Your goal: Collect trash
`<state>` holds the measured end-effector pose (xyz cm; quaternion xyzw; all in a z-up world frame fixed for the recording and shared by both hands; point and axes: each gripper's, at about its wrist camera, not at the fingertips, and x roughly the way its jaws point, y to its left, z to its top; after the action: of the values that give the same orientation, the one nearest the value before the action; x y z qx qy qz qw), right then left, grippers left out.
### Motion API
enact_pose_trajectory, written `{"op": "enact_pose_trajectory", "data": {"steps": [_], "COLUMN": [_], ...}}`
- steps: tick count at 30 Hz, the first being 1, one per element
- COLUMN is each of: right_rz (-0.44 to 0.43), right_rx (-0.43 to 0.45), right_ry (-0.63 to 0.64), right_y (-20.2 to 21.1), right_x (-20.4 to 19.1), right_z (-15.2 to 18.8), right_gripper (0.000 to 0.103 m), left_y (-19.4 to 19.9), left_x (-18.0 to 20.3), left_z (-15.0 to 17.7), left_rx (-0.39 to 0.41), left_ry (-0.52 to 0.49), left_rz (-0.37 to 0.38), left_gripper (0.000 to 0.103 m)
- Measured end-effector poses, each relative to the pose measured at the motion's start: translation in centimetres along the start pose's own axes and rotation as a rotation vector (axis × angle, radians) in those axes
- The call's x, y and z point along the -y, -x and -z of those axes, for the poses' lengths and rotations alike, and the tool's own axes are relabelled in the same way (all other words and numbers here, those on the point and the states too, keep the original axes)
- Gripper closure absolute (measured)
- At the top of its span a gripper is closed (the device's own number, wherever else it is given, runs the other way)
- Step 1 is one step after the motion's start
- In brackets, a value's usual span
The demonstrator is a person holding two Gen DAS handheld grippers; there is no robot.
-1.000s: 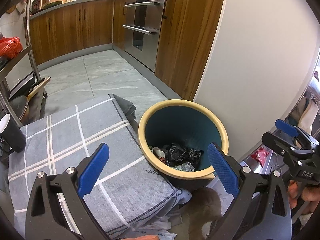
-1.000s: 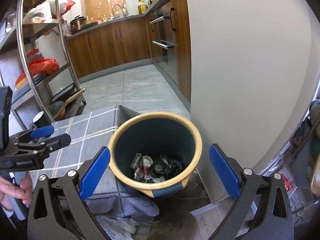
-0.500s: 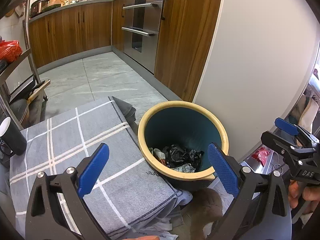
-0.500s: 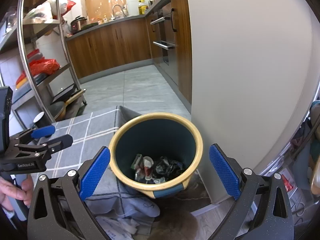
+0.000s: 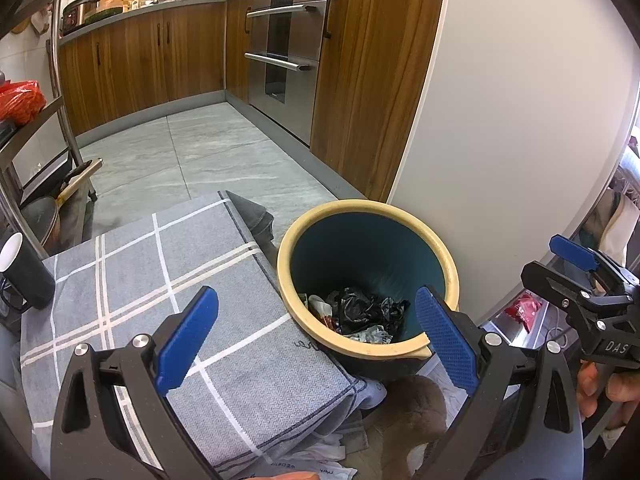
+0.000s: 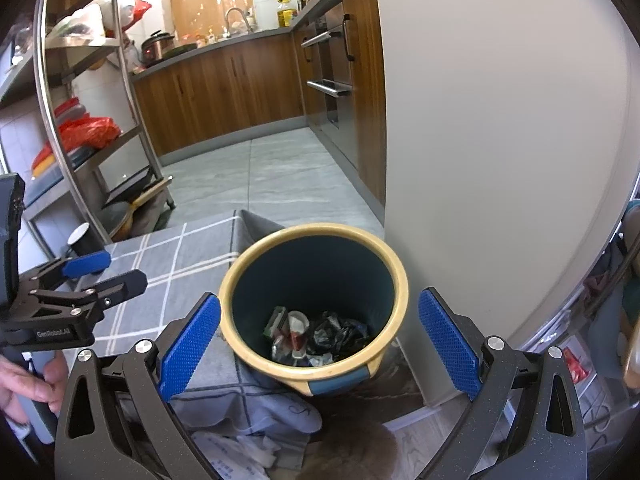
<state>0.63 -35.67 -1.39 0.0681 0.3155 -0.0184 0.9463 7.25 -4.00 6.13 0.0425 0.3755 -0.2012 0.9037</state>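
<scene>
A teal bin with a yellow rim (image 5: 400, 210) (image 6: 312, 229) stands against the right edge of a grey checked cloth (image 5: 160, 264). At its bottom lies trash: a crumpled black bag (image 5: 362, 308) and several wrappers (image 6: 294, 334). My left gripper (image 5: 316, 300) hangs open just above the bin's near-left rim, with nothing between its blue pads (image 5: 188, 336). Directly over the bin, my right gripper (image 6: 320, 302) is also open and holds nothing. Each gripper shows in the other's view, the right gripper (image 5: 560, 266) and the left gripper (image 6: 108, 270), held by a hand.
A black mug (image 5: 24, 276) (image 6: 82, 238) stands at the cloth's far left. A steel shelf rack (image 6: 132, 92) rises behind it. A white wall panel (image 5: 520, 120) sits close behind the bin. Crumpled white paper (image 6: 248, 452) lies below the cloth's near edge.
Almost nothing: both grippers stay open over the bin, and the views have drifted only slightly.
</scene>
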Motion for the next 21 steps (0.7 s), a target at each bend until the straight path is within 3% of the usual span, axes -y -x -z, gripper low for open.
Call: {"op": "enact_pose_trajectory", "data": {"steps": [21], "right_rz": [-0.008], "right_rx": [-0.003], "right_ry": [-0.004], "right_y": [-0.05], "right_x": [-0.25], "right_z": [-0.12], "right_gripper": [0.005], "left_y": [-0.52], "left_x": [-0.11], "left_z": [0.19], "left_rx": [-0.014], "left_ry": [-0.004], "left_rz": [-0.018], "left_gripper": [0.006]}}
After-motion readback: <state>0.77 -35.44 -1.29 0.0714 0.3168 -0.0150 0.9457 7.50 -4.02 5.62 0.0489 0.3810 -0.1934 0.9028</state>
